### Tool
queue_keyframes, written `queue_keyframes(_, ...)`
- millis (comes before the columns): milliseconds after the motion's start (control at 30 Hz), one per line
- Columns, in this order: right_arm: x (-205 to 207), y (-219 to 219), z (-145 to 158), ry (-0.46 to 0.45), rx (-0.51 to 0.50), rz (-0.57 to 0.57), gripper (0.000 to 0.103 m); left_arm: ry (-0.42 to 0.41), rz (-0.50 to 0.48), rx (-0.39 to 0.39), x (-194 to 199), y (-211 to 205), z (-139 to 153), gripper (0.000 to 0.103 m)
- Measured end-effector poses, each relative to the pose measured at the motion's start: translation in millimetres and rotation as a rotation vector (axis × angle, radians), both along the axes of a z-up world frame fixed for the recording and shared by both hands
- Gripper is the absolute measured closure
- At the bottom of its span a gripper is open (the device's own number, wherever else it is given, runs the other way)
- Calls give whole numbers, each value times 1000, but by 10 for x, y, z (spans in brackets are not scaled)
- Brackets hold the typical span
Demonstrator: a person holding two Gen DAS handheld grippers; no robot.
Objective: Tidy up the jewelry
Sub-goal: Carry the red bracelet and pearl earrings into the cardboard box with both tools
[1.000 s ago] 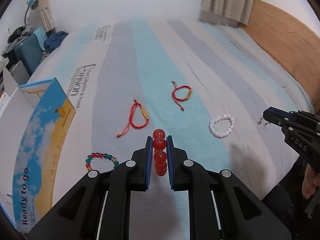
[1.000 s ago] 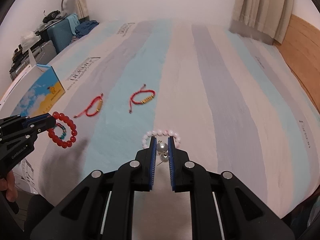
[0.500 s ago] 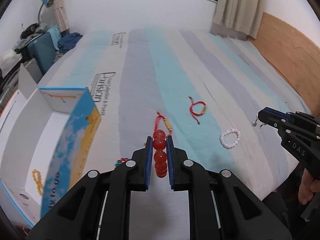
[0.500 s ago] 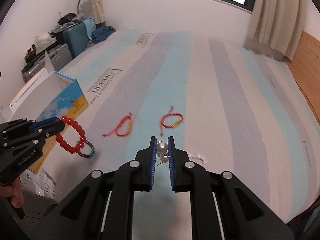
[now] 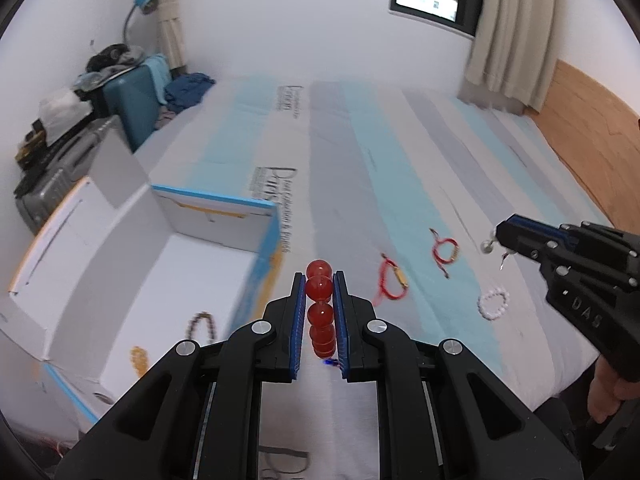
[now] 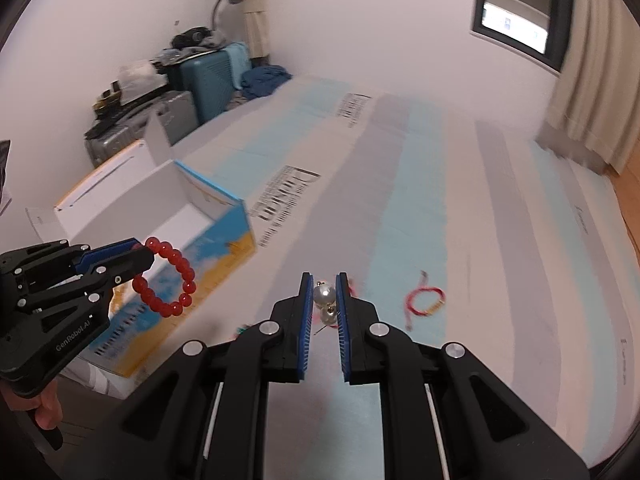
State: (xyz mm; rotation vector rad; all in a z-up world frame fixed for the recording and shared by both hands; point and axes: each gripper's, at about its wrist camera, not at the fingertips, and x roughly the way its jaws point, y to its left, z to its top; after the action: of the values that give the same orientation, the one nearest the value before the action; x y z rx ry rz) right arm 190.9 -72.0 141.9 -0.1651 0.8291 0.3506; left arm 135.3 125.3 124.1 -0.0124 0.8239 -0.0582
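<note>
Clamping a red bead bracelet point(image 5: 319, 288) between narrow blue pads, the left gripper point(image 5: 319, 280) sits at lower centre of its view, above the striped bed point(image 5: 360, 152); the open white box point(image 5: 160, 264) lies at the left, with beaded bracelets on its floor; the right gripper point(image 6: 325, 286) pinches pearl earrings point(image 6: 325, 295) at centre of its view; two red cord bracelets point(image 5: 444, 250) and a white bead bracelet point(image 5: 493, 303) lie on the bed at the right.
</note>
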Motion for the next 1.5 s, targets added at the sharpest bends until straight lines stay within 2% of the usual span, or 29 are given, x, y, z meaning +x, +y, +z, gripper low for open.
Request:
queue_keyframes(333,-13,1003,165,-4,3,140,92,9,99,3,-102,761,142,90)
queue_keyframes(667,-47,1864,40,24,-18,258,92,35,172,17,-227,1344,74,90)
queue_keyframes(900,-48,2307,-221,87,-46,316,92,111,214,-13,-269,1720,-194,90)
queue_keyframes(1233,154,2646,-802,263,-88,341,92,228,243,-54,-160,2070,-662,90)
queue_keyframes(1500,368,2876,-1209,397,-153,346,92,362,250,-80,42,2282,-1071,90)
